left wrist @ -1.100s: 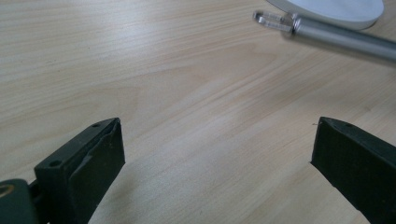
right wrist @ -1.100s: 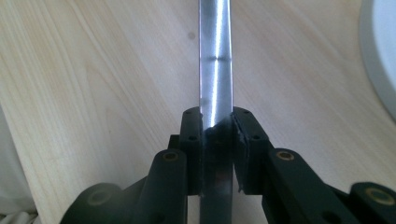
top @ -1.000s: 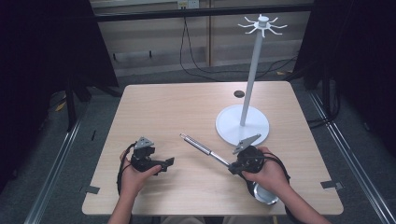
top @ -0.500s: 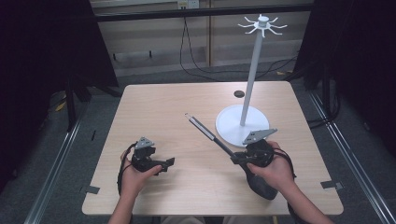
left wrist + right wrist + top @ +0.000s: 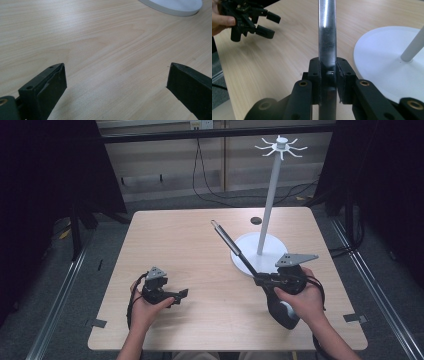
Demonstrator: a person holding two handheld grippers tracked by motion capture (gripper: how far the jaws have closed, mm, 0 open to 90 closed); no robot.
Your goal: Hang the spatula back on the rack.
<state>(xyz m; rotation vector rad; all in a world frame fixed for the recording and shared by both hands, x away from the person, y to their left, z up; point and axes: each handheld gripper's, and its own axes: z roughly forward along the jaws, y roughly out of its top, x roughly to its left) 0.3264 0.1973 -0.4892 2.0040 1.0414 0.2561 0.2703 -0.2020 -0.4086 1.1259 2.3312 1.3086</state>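
A long utensil has a shiny metal handle [image 5: 227, 242] with a loop at its tip and a dark head [image 5: 281, 314] under the person's right hand. My right gripper [image 5: 260, 280] is shut on the handle [image 5: 327, 37], which points up and away to the left, crossing the front of the white stand's round base [image 5: 265, 262]. The stand's thin pole [image 5: 270, 195] carries a ring of hooks [image 5: 281, 145] at the top. My left gripper [image 5: 180, 296] rests low over the table's front left, open, with bare wood between its jaws [image 5: 116, 80].
A small dark round object [image 5: 256, 220] lies on the wooden table [image 5: 170, 240] behind the stand. The stand's base [image 5: 382, 65] sits just right of the held handle. The left gripper [image 5: 270, 25] appears at the upper left of the right gripper view. Dark floor and cables surround the table.
The right gripper has carried the utensil to the right and farther back, toward the stand, and its handle now tilts more steeply. The left gripper has stayed put.
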